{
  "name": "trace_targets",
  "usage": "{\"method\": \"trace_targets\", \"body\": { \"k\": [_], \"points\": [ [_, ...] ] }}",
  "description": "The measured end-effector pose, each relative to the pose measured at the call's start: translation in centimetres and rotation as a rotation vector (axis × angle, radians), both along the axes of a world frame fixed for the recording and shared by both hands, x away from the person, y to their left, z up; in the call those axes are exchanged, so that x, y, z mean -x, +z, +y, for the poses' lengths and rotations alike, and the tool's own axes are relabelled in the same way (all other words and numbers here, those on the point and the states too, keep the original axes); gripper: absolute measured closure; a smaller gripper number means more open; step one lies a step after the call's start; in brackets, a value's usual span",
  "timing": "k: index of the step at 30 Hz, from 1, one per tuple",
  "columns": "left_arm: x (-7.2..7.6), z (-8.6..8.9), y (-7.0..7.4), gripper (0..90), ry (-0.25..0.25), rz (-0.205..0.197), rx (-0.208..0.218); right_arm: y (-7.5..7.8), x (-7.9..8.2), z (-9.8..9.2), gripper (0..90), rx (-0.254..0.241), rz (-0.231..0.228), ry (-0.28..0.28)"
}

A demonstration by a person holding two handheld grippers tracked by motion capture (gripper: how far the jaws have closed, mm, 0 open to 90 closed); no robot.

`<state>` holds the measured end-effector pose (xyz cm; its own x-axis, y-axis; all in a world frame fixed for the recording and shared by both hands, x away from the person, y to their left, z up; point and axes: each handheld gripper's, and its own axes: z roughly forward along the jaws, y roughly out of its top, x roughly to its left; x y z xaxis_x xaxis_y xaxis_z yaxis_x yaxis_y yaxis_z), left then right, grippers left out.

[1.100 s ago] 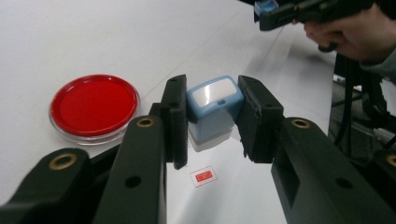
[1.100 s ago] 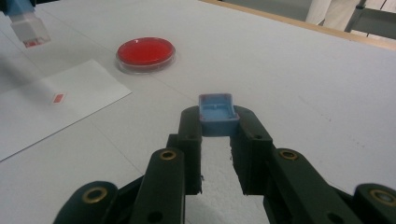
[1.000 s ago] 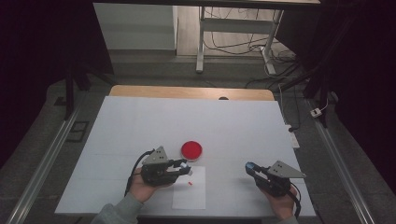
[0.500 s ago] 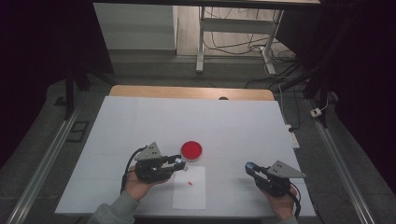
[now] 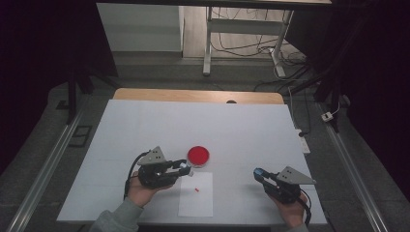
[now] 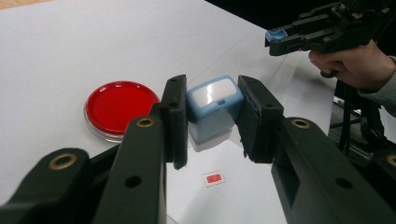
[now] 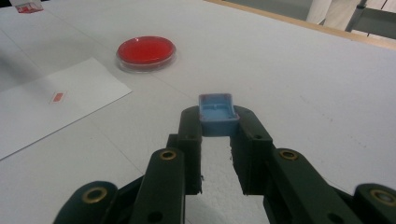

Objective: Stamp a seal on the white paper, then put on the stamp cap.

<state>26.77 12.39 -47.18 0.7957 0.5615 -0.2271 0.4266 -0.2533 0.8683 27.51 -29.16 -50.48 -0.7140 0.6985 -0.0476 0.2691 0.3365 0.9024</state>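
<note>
Stamp body: the pale blue, rounded plastic stamp (image 6: 212, 105) sits clamped between the left gripper (image 6: 212, 126) jaws, held above the near edge of the white sheet of paper (image 5: 196, 195) beside the red ink pad in its round clear dish (image 5: 198, 154).
Stamp cap: the small blue plastic cap (image 7: 216, 113) is pinched at the tips of the right gripper (image 7: 216, 140), held off to the right over the white table (image 5: 232, 125), well apart from the paper.
Mark on paper: one small red rectangular print (image 6: 214, 178) already lies on the sheet.
Step in hand, as I judge it: bringing the stamp down for a print, or re-inking it first.
Doing it well: keep the stamp face level with the paper, lower it straight, press evenly without sliding, then lift straight up.
Placement: aim for bare paper away from the existing print.
Risk: a tilted stamp gives a half print; loosening the grip drops it.
</note>
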Motion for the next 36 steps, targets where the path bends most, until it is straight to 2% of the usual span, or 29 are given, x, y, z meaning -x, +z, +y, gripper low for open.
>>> {"method": "trace_targets", "body": {
  "k": [36],
  "points": [
    [-0.02, -0.32, -0.06, 65.4, -0.014, 0.003, 0.001, 0.01, 0.07, 0.77, 73.6, -0.002, 0.002, 0.027]
  ]
}}
